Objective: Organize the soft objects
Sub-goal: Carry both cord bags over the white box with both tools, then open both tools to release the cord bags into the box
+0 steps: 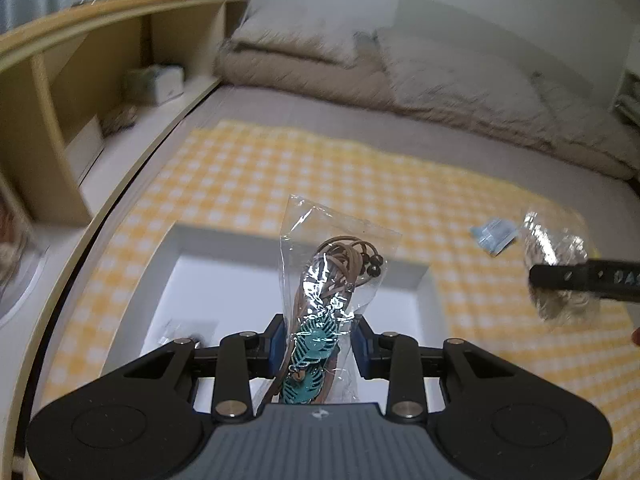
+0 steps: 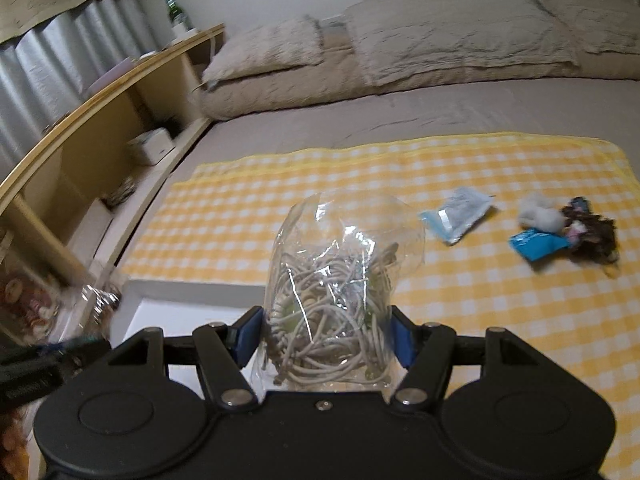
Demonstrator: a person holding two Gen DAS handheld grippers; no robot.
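My left gripper (image 1: 318, 346) is shut on a clear plastic bag holding brown cord and a teal feather pendant (image 1: 332, 280), held above a white open box (image 1: 224, 280) on the yellow checked cloth (image 1: 248, 176). My right gripper (image 2: 324, 332) is shut on a clear bag of tangled pale cord (image 2: 336, 288), just right of the white box (image 2: 192, 296). In the left wrist view that same bag of pale cord (image 1: 556, 256) and a black finger (image 1: 580, 282) of the right gripper show at the far right. A small blue packet (image 2: 456, 216) lies on the cloth.
A wooden shelf unit (image 1: 80, 92) runs along the left side of the bed. Beige pillows and a folded duvet (image 1: 360, 60) lie at the head. A blue wrapper (image 2: 536, 244), a white fluffy item (image 2: 536, 212) and a dark bundle (image 2: 592, 232) rest at the cloth's right.
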